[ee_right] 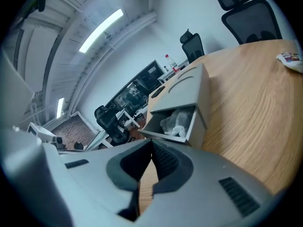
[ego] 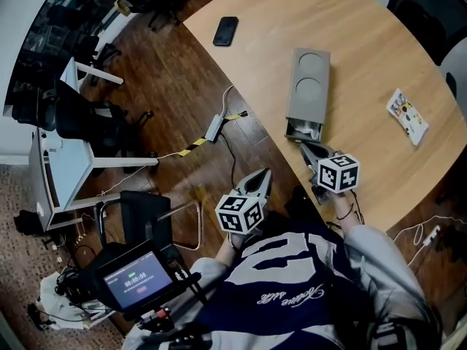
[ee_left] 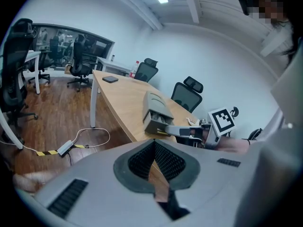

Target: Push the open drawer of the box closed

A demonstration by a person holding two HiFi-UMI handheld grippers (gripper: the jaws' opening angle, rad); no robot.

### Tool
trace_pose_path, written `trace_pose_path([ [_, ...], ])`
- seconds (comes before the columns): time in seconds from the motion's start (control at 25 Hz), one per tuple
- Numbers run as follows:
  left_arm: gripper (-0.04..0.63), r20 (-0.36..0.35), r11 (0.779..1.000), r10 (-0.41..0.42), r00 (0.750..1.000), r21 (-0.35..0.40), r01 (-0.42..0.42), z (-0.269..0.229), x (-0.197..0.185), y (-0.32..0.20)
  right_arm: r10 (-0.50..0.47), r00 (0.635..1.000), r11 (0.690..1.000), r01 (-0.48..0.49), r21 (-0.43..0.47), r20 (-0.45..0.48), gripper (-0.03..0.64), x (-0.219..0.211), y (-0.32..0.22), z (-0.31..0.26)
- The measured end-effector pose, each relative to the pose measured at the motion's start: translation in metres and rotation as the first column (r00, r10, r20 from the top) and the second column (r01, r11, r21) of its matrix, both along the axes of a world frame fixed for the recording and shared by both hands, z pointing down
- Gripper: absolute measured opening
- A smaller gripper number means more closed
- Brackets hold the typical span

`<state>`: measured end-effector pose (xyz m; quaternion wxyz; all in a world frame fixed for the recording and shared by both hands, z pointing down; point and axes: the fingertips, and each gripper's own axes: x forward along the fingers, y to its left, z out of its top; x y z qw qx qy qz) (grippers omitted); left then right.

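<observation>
My right gripper (ego: 306, 149) sits just below the middle of the head view, its jaws pressed together into one point with nothing between them. That point aims at the open drawer (ego: 302, 130), which sticks out from the lower end of the grey box (ego: 309, 86) lying flat on the wooden table (ego: 379, 42). In the right gripper view the drawer (ee_right: 173, 123) fills the centre of the frame directly above my closed tips (ee_right: 151, 144), slightly to their right, with something white and crumpled (ee_right: 176, 119) inside it. The box (ee_right: 182, 90) rises behind it. The tips are very near the drawer's front (I cannot tell whether they actually touch it).

My left gripper (ego: 264, 175) hangs at the lower centre of the head view, past the table's edge and over the dark floor, jaws also closed and empty. In the left gripper view its tips (ee_left: 154, 143) meet low in the frame, and the box (ee_left: 155, 105) with its drawer (ee_left: 158, 125) lies above them, a little left of centre, well apart from them. There my right gripper (ee_left: 166, 128) reaches in from the right to the drawer front.

A dark phone (ego: 225, 30) rests on the table toward the upper left of the head view, far from both.
</observation>
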<state>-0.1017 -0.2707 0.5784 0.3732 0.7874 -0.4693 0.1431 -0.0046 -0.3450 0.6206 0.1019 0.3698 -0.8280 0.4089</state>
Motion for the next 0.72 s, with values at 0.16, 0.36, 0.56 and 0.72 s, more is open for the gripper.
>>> trace_pose_path([
  [0.16,0.003,0.002,1.0,0.008,1.0,-0.002,-0.008,0.0,0.001,-0.001,0.01,0.999,1.0,-0.009,0.017,-0.034,-0.002,0.009,-0.013,0.002],
  [0.36,0.003,0.004,1.0,0.006,1.0,-0.006,-0.006,0.0,0.001,-0.001,0.022,0.999,0.999,-0.021,0.032,-0.037,-0.002,0.014,-0.022,0.001],
  [0.56,0.003,0.004,1.0,0.001,1.0,-0.008,-0.001,0.002,-0.001,-0.002,0.046,0.997,0.998,-0.043,0.053,-0.056,-0.002,0.02,-0.04,0.002],
  [0.72,0.003,0.002,1.0,-0.011,1.0,-0.008,0.011,0.003,-0.005,0.0,0.052,0.997,0.997,-0.048,0.06,-0.056,-0.002,0.023,-0.048,0.003],
])
